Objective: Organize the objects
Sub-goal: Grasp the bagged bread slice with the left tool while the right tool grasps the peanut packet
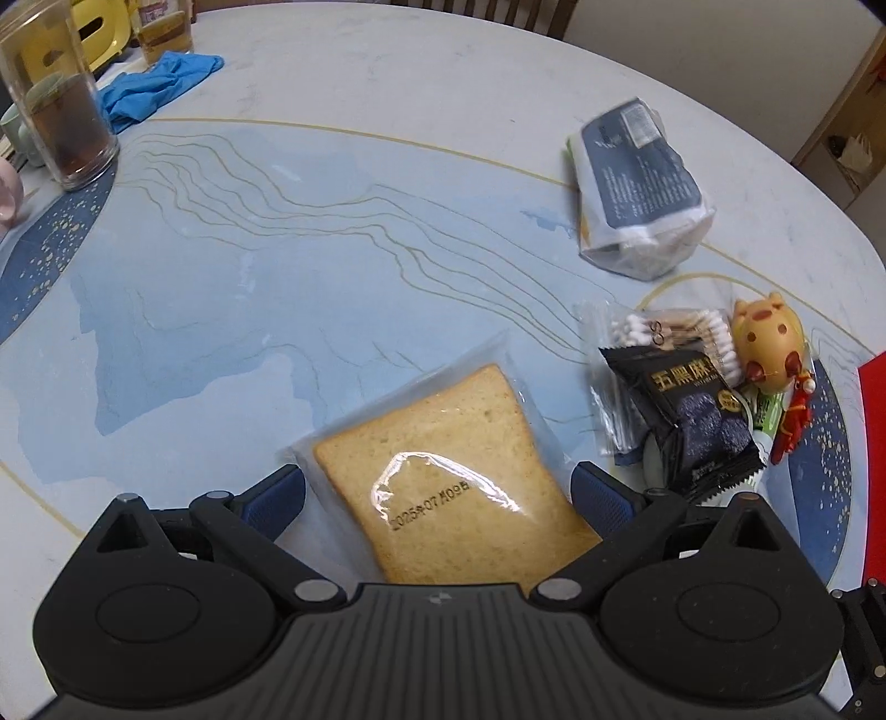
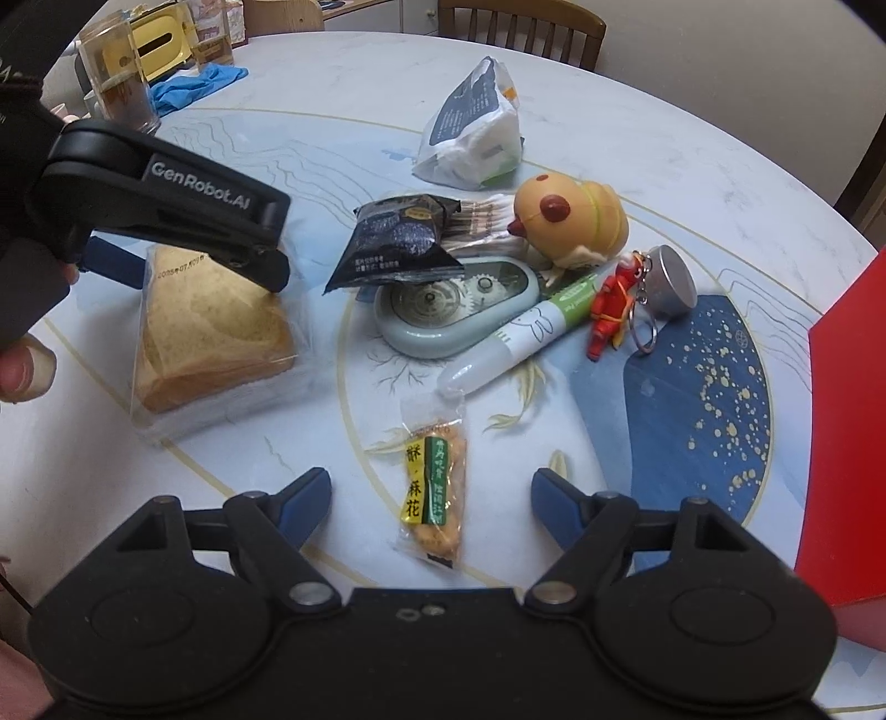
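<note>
Left wrist view: wrapped bread slice (image 1: 443, 471) flat on round blue-and-white marble-patterned table (image 1: 332, 249), between spread, unclenched fingers of left gripper (image 1: 437, 490). Right wrist view: right gripper (image 2: 432, 495) released wide, straddling small yellow-green snack packet (image 2: 434, 490) without touching. Beyond, black snack packet (image 2: 398, 238), yellow toy (image 2: 570, 219), red box (image 2: 847, 415), wooden chair (image 2: 520, 27) at far edge

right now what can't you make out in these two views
- Red box: cut off by the right edge in both views.
- Correction tape: black snack packet overlaps it in the right wrist view.
- Bread packet: near end hidden by the left gripper body in the left wrist view.
</note>
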Motion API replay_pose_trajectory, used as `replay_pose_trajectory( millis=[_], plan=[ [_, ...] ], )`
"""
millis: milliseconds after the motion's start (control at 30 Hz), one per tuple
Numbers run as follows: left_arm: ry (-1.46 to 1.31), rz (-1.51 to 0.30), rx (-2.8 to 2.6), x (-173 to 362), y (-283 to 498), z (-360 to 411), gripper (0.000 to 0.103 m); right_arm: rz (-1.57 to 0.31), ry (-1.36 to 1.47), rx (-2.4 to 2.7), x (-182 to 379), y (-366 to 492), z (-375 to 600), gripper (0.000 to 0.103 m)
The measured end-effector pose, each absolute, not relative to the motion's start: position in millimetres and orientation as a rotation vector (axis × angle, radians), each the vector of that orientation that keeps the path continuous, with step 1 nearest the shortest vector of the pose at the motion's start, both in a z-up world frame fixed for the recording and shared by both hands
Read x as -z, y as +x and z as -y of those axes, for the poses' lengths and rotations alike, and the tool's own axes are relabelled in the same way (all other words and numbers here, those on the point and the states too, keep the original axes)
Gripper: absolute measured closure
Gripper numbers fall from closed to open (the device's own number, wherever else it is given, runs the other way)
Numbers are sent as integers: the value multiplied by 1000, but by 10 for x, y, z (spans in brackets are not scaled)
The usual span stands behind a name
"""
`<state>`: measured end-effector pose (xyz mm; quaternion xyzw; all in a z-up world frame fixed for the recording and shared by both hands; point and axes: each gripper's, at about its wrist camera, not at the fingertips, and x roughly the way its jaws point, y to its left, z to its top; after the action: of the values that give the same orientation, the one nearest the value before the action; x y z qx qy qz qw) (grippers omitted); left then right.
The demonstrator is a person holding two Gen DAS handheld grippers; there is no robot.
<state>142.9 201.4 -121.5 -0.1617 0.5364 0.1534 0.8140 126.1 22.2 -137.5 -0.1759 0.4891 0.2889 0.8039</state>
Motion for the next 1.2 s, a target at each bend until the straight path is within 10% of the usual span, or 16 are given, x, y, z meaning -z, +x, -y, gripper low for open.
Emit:
replay_pose_trajectory(
  millis=[167, 533, 1200],
  plan=[
    [-311, -1152, -297, 1269, 1414, -1910, 0, -1031, -364, -625, 1376, 1249, -198, 28],
    [-275, -1109, -235, 1221, 1233, -1821, 15, -999, -336, -611, 1307, 1261, -68, 81],
    [-177, -910, -237, 645, 859, -1252, 22, -897, -151, -627, 649, 1322, 874, 82]
  ],
)
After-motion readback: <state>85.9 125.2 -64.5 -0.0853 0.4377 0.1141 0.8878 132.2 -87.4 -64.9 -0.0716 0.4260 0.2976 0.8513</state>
